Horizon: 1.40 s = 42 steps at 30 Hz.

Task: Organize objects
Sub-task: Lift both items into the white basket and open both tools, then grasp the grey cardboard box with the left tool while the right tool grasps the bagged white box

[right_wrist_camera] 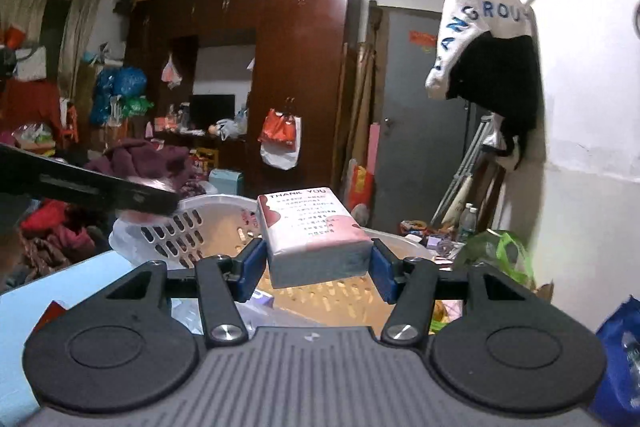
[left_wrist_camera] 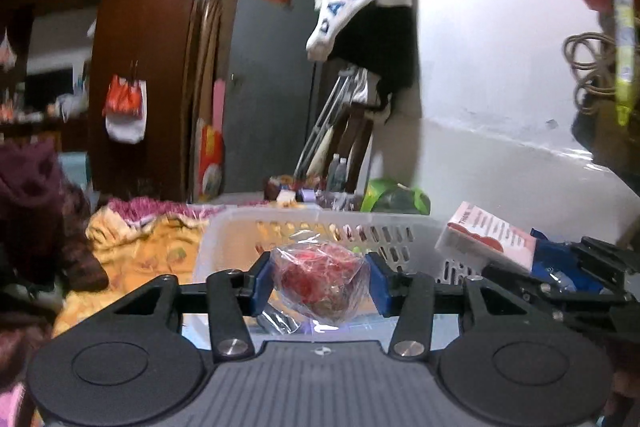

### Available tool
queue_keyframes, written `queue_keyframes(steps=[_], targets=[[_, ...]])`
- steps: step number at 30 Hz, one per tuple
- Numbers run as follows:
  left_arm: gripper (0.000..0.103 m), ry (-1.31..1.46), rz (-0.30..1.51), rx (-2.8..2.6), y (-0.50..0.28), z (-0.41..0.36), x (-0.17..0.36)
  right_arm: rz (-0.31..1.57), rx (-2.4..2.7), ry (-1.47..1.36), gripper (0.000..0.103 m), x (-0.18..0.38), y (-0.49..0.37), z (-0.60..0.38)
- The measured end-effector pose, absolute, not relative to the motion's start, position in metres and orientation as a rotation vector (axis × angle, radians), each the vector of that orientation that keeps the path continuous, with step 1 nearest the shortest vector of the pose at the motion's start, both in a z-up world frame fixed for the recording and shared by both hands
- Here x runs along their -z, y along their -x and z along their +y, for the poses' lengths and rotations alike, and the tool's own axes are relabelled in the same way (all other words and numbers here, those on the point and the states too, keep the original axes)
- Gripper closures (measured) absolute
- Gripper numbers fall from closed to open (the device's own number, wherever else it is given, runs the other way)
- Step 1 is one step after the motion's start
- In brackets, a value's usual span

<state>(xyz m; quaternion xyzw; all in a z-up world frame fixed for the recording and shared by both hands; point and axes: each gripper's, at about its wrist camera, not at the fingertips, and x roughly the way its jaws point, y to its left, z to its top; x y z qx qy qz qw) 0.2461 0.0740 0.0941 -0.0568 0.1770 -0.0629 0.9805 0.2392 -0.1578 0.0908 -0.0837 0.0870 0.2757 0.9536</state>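
Note:
My left gripper (left_wrist_camera: pixel 319 277) is shut on a clear plastic bag of red items (left_wrist_camera: pixel 320 277) and holds it above the near rim of a white slotted plastic basket (left_wrist_camera: pixel 304 227). My right gripper (right_wrist_camera: pixel 318 267) is shut on a white and pink box printed "THANK YOU" (right_wrist_camera: pixel 312 231) and holds it over the same basket (right_wrist_camera: pixel 180 227). In the left wrist view the box (left_wrist_camera: pixel 486 237) and the right gripper (left_wrist_camera: pixel 568 275) show at the right. In the right wrist view the left gripper's black arm (right_wrist_camera: pixel 88 185) crosses in from the left.
A yellow patterned cloth (left_wrist_camera: pixel 148 243) and dark red clothes (left_wrist_camera: pixel 36 195) lie left of the basket. A green bag (left_wrist_camera: pixel 396 197) and bottles (left_wrist_camera: pixel 338 175) stand behind it by the white wall. A blue bag (right_wrist_camera: pixel 620 351) is at the right. A light blue surface (right_wrist_camera: pixel 52 291) lies below.

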Motion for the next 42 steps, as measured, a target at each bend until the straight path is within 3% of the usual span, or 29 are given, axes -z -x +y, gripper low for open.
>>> queue_keyframes(steps=[2,3,9,14,21,28,30,32,33,42], targets=[[0.008,0.131,0.366,0.090,-0.250,0.077,-0.088,0.204,-0.546,0.152,0.014,-0.092,-0.237,-0.157],[0.007,0.145,0.356,0.080,-0.245,0.079,-0.085,0.194,-0.522,0.138,0.000,-0.091,-0.229,-0.162],[0.007,0.075,0.205,0.097,-0.138,0.071,-0.061,0.121,-0.592,0.047,0.000,-0.056,-0.139,-0.227],[0.007,0.126,0.205,0.183,-0.073,0.051,-0.019,0.131,-0.579,-0.019,0.000,0.003,-0.089,-0.261],[0.007,0.082,0.297,0.141,-0.092,0.014,0.001,0.210,-0.578,0.041,0.018,0.011,-0.112,-0.235],[0.007,0.092,0.348,0.088,-0.105,0.007,0.010,0.258,-0.589,0.065,0.055,0.021,-0.112,-0.228],[0.013,0.098,0.364,0.067,-0.109,0.009,0.012,0.264,-0.595,0.058,0.056,0.027,-0.108,-0.230],[0.031,0.120,0.381,0.098,-0.112,0.013,0.014,0.258,-0.595,0.065,0.057,0.028,-0.106,-0.230],[0.034,0.134,0.382,0.122,-0.111,0.014,0.015,0.256,-0.592,0.072,0.058,0.028,-0.106,-0.230],[0.036,0.130,0.252,0.180,-0.072,0.027,0.004,0.172,-0.599,0.053,0.058,0.018,-0.086,-0.242]])
